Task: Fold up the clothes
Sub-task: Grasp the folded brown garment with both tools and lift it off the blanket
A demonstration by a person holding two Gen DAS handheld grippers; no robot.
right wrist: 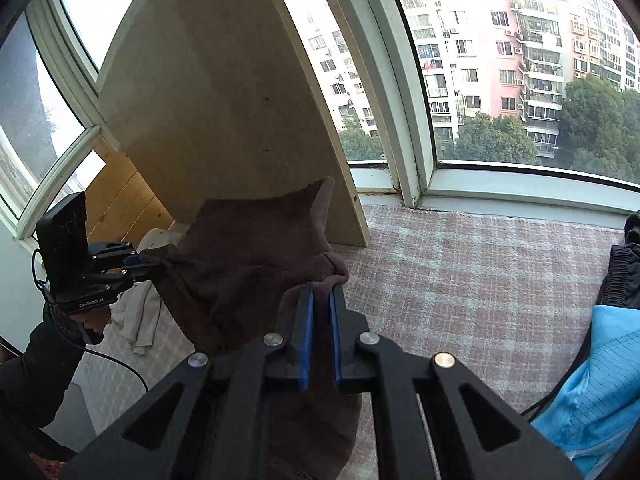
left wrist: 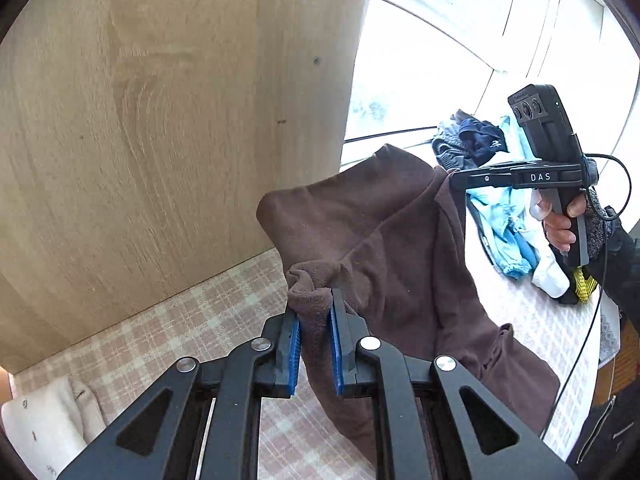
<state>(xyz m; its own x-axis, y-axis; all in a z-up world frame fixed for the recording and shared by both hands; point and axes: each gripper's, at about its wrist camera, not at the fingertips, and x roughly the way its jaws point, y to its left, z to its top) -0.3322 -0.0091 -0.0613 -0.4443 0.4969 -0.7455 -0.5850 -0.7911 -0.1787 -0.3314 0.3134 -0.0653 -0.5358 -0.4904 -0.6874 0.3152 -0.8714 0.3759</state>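
Both grippers are up off the checked cloth (right wrist: pixel 460 280) here, and strung between them is the brown garment (left wrist: pixel 384 240), held in the air at centre frame of both views. The left gripper (left wrist: pixel 314 320) has its blue pads pinched on a bunched corner of brown fleece, jaws closed down on the wad; in the right wrist view it shows at the left edge, its tip buried in the garment's far corner. The right gripper (right wrist: pixel 320 300) clamps the other top corner, jaws nearly together with cloth squeezed between them; in the left wrist view it sits at right of centre with a hand (left wrist: pixel 560 224) on its handle. So the held edge runs across from one gripper to the other, that's the long axis as it hangs, and the body of the garment drops away below toward the bottom of each frame, its lower end out of sight. Neither gripper is nearer; each owns an end. A pile of blue and dark clothes (left wrist: pixel 484 152) lies beyond, upper right, a wooden panel (left wrist: pixel 140 120) stands upper left. Whichever fold this is, I'd judge it turns on keeping that top edge taut and level.
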